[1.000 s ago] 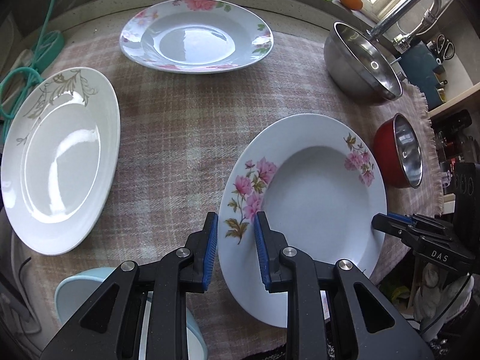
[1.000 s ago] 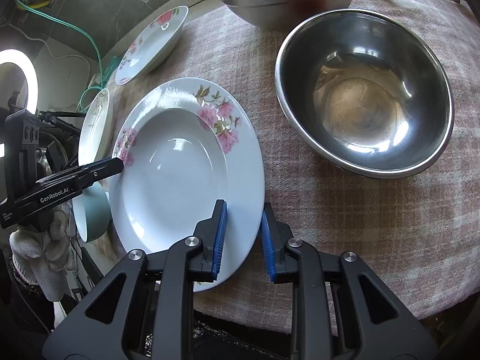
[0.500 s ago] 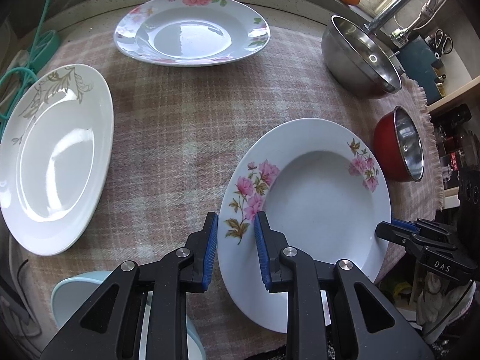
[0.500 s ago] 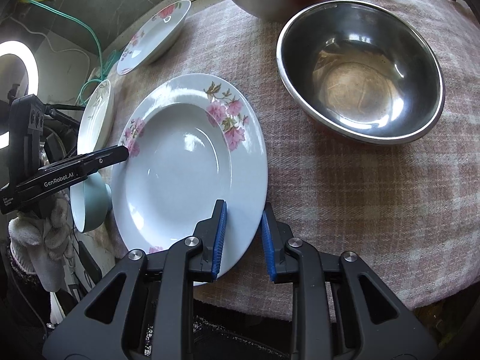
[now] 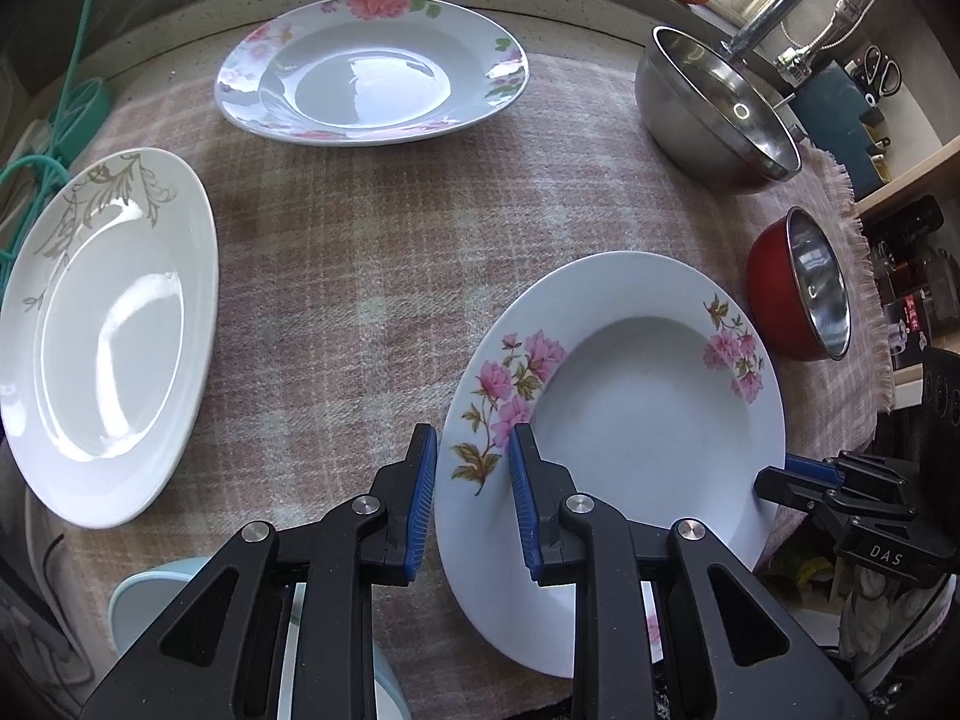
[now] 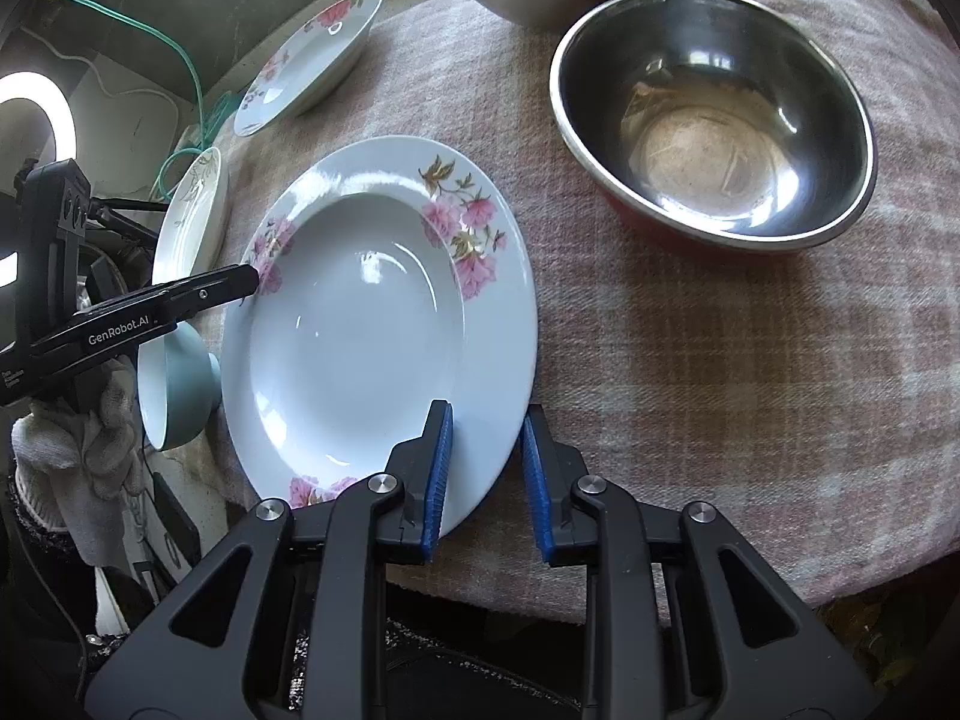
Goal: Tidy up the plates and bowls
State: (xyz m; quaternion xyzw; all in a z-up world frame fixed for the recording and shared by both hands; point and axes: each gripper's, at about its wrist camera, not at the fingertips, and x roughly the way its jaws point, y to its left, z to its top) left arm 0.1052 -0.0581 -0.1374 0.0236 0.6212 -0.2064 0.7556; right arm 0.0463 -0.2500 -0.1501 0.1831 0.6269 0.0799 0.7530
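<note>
A white deep plate with pink flowers (image 5: 648, 408) lies on the checked cloth; it also shows in the right wrist view (image 6: 360, 324). My left gripper (image 5: 471, 501) straddles its left rim, blue pads on either side with a gap. My right gripper (image 6: 486, 474) straddles the opposite rim the same way. Neither visibly clamps the rim. A second flowered plate (image 5: 372, 72) sits at the back, a white plate with grey leaves (image 5: 108, 324) at the left, and a light blue bowl (image 5: 150, 600) at the near left corner.
A large steel bowl (image 5: 714, 114) stands at the back right by the tap, and a red-sided steel bowl (image 5: 798, 288) sits beside the plate, large in the right wrist view (image 6: 714, 108). The cloth's edge (image 5: 864, 276) runs along the right. A green cable (image 5: 54, 138) lies at the left.
Both grippers and the flowered plate between them have shifted slightly; the plate sits a little farther from the red bowl. Jaw gaps look unchanged.
</note>
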